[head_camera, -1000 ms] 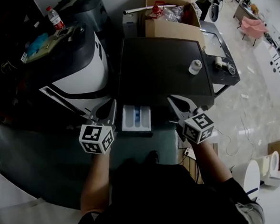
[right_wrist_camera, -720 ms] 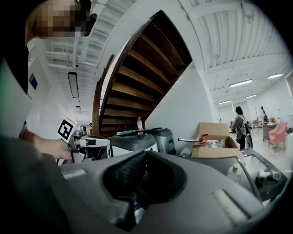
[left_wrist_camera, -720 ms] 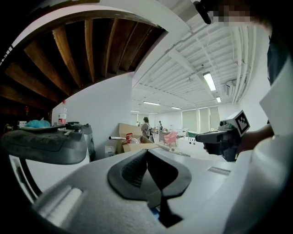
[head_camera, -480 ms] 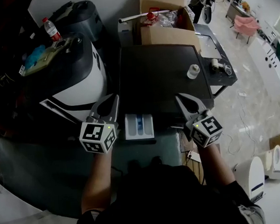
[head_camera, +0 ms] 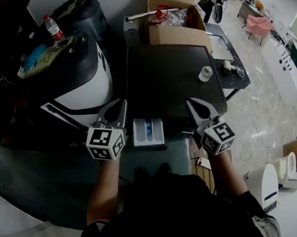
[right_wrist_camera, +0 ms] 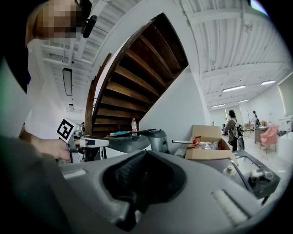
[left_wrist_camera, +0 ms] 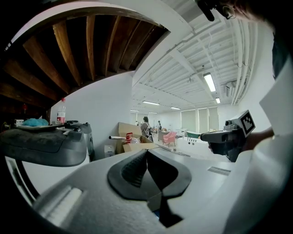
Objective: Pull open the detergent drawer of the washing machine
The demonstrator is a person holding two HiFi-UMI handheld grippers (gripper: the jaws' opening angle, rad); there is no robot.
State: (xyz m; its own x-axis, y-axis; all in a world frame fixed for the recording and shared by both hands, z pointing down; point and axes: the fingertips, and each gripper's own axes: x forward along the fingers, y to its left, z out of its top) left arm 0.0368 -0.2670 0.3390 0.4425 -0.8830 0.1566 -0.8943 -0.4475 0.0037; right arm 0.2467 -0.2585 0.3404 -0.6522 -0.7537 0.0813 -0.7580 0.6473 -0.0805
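The washing machine (head_camera: 173,73) has a dark flat top and stands below me in the head view. Its white detergent drawer (head_camera: 148,131) sticks out of the front, open, with a blue part inside. My left gripper (head_camera: 121,103) hangs just left of the drawer, shut and holding nothing. My right gripper (head_camera: 190,103) is shut and empty too, to the right of the drawer over the machine's front edge. In the left gripper view the shut left gripper (left_wrist_camera: 147,151) points level across the room, and the right gripper (left_wrist_camera: 206,135) shows at the right. The right gripper view shows its own shut pads (right_wrist_camera: 145,153).
A white and dark appliance (head_camera: 79,74) stands left of the machine, with a water bottle (head_camera: 52,27) behind it. A cardboard box (head_camera: 175,22) sits behind the machine. A small white jar (head_camera: 205,74) rests on the machine's top. To the right stands a glass side table (head_camera: 231,54).
Both grippers have risen a little and stayed shut. The drawer stands open as before.
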